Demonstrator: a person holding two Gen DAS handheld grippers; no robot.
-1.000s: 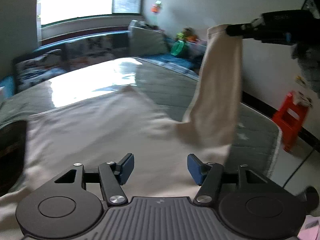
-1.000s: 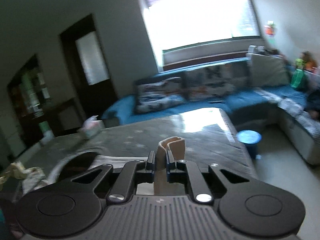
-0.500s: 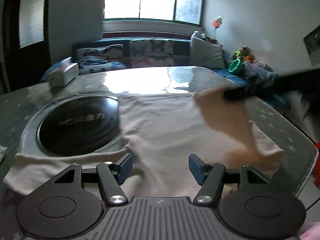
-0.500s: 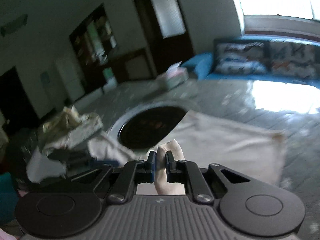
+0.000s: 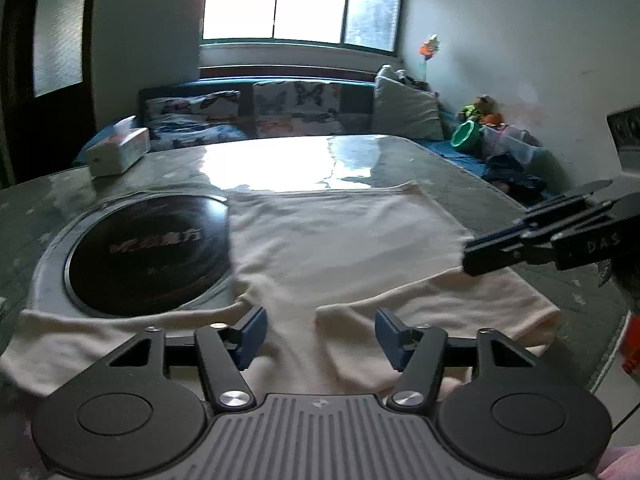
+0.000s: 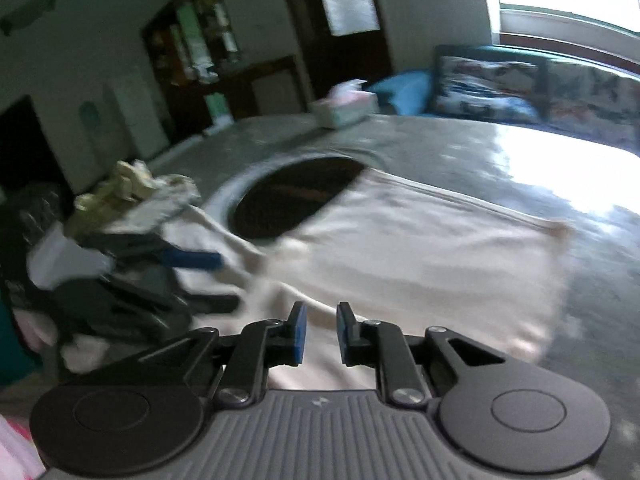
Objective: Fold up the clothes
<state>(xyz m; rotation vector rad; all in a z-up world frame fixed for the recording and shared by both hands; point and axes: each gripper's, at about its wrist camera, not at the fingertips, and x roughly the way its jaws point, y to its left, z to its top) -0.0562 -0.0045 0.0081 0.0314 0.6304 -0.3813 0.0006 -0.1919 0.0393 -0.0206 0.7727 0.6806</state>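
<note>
cream shirt (image 5: 340, 248) lies flat on the counter (image 5: 400, 156), one edge over the dark round hob (image 5: 148, 248). right sleeve looks folded in across the body, left sleeve (image 5: 80, 336) spread out, so roughly one fold done; second sleeve and body folds left. right claw (image 6: 319, 330) low over the cloth, jaws opening, narrow gap, nothing pinched. left claw (image 5: 318, 332) about half open and closing, cloth under it, pads not gripping.

Dim backlit room, window (image 5: 300, 0) glare across table (image 5: 280, 168), motion blur, fisheye-bent edges.
</note>
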